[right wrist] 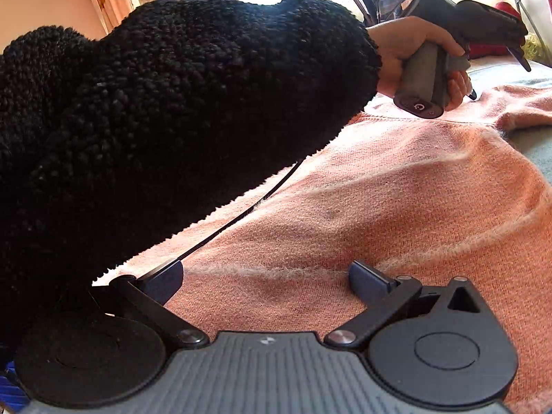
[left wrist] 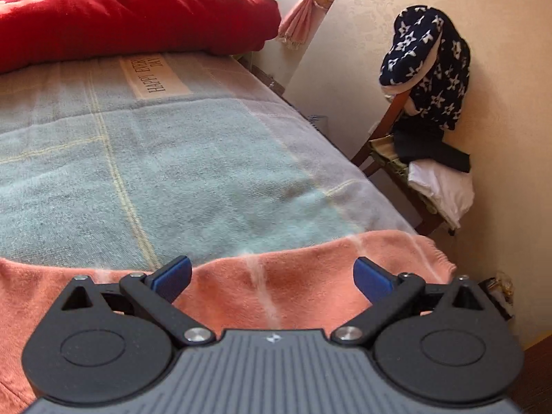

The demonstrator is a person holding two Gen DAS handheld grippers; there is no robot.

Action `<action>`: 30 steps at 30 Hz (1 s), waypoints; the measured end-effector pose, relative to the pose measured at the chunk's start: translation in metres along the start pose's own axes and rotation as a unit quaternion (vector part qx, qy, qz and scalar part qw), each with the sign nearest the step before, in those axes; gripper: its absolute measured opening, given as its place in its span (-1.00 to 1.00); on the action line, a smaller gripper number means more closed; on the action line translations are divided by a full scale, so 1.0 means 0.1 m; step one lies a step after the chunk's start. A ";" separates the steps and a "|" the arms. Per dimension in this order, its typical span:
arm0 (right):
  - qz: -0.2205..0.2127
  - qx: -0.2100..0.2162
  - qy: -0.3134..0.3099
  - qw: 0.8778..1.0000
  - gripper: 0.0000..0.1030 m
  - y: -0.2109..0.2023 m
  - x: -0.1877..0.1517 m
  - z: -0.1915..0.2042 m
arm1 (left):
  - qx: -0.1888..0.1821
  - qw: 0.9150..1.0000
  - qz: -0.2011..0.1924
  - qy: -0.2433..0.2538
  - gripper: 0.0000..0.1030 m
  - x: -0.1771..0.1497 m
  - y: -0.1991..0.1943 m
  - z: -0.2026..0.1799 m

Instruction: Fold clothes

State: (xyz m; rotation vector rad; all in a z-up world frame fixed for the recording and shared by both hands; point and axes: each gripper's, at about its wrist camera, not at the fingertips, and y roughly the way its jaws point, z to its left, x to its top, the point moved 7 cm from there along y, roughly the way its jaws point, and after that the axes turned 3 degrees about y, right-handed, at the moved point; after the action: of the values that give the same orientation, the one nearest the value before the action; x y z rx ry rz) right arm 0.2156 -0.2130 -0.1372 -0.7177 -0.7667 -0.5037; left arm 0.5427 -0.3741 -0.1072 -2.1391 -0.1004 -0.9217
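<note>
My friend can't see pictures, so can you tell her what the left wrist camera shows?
An open left tool hovers over a pink sweater spread on a blue blanket. A red pillow lies at the far end, and a chair piled with clothes stands by the wall.
</note>
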 end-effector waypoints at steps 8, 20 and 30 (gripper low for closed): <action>-0.003 0.007 0.009 1.000 1.00 0.02 0.01 -0.01 | -0.025 0.997 0.043 0.055 0.94 -0.24 0.21 -0.21; -0.004 0.010 0.011 1.000 1.00 0.07 0.03 0.00 | -0.048 0.997 0.014 0.054 0.93 -0.01 0.10 -0.47; -0.004 0.009 0.009 1.000 1.00 0.11 0.05 0.01 | -0.119 0.977 0.094 0.149 0.95 -0.54 0.20 -0.97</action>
State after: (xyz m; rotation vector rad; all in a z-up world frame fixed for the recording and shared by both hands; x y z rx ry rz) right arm 0.2251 -0.2050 -0.1374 -0.6918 -0.7566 -0.5102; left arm 0.4537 -0.4431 -0.1134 -2.1519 0.3745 -1.1760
